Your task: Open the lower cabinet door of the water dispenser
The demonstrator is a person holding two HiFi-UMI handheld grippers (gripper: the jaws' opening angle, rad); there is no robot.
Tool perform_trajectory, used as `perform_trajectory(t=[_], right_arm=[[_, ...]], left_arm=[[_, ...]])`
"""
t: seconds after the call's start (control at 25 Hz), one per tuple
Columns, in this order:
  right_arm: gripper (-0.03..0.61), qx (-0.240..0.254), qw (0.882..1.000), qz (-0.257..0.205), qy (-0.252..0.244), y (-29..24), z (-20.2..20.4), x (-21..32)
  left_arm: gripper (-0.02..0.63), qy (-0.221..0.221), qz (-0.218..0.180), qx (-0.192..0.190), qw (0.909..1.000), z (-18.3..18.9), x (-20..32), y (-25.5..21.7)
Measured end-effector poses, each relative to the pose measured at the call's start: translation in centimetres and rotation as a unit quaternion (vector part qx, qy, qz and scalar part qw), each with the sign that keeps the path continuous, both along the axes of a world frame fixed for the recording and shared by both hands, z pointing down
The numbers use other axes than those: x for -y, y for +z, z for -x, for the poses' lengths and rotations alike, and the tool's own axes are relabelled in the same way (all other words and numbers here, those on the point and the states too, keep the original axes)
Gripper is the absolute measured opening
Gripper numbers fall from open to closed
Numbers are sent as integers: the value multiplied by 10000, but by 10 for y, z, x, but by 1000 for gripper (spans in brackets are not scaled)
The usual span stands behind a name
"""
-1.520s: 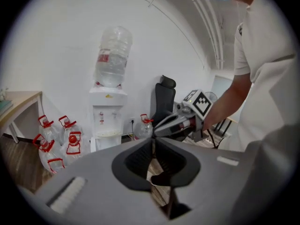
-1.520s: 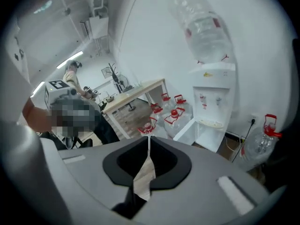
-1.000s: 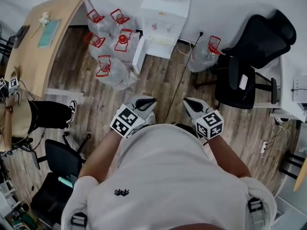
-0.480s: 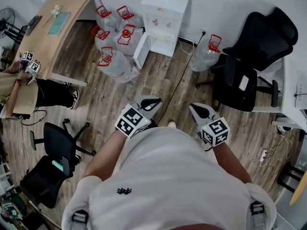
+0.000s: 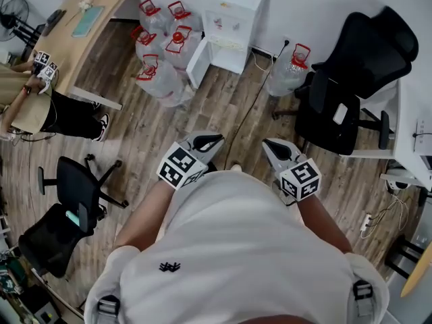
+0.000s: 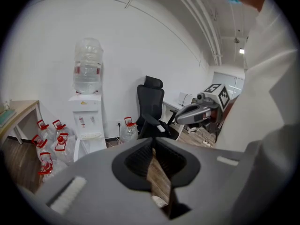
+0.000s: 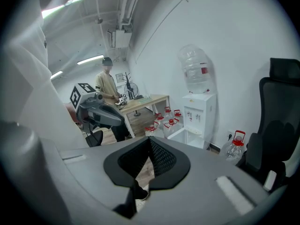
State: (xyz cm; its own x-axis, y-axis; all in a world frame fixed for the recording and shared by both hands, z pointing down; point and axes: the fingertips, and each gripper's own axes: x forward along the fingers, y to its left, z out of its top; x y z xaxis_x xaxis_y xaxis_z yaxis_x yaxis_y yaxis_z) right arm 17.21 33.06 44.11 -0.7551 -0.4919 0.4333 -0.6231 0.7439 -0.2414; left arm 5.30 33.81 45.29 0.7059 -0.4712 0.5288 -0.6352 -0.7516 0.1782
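The white water dispenser [image 5: 233, 15] stands against the far wall with a clear bottle on top. Its lower cabinet door [image 5: 196, 63] hangs swung out to the left. My left gripper [image 5: 213, 140] and right gripper [image 5: 267, 143] are held side by side in front of my chest, well short of the dispenser, over the wooden floor. Both are shut with nothing in them. The left gripper view shows the dispenser [image 6: 88, 122] far off at the left. In the right gripper view the dispenser [image 7: 199, 115] and its opened door [image 7: 180, 133] are right of centre.
Several red-capped water jugs [image 5: 162, 46] crowd the floor left of the dispenser, and one jug [image 5: 287, 69] stands to its right. Black office chairs [image 5: 351, 79] fill the right side. A wooden desk [image 5: 84, 32], a person [image 5: 47, 110] and another chair [image 5: 67, 208] are on the left.
Both grippers have shifted across the floor together with me. The dispenser and jugs sit a little higher in the head view. Both jaws stay shut.
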Motion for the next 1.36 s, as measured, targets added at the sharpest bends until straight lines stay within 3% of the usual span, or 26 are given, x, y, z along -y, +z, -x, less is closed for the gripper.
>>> perform_trajectory(t=[0.84,1.12,1.36], right_arm=[[2,173,9991,18,-374,7,6,-12],[2,84,9977,-60,-672,10,53,8],[2,-174,9992,90,-355,10,78,42]], left_arm=[[75,-505,121,74,9986,6,-25,4],[75,-791,125,-36,9968,52,-16,2],[75,-544,191,-218,9981,82,26,7]])
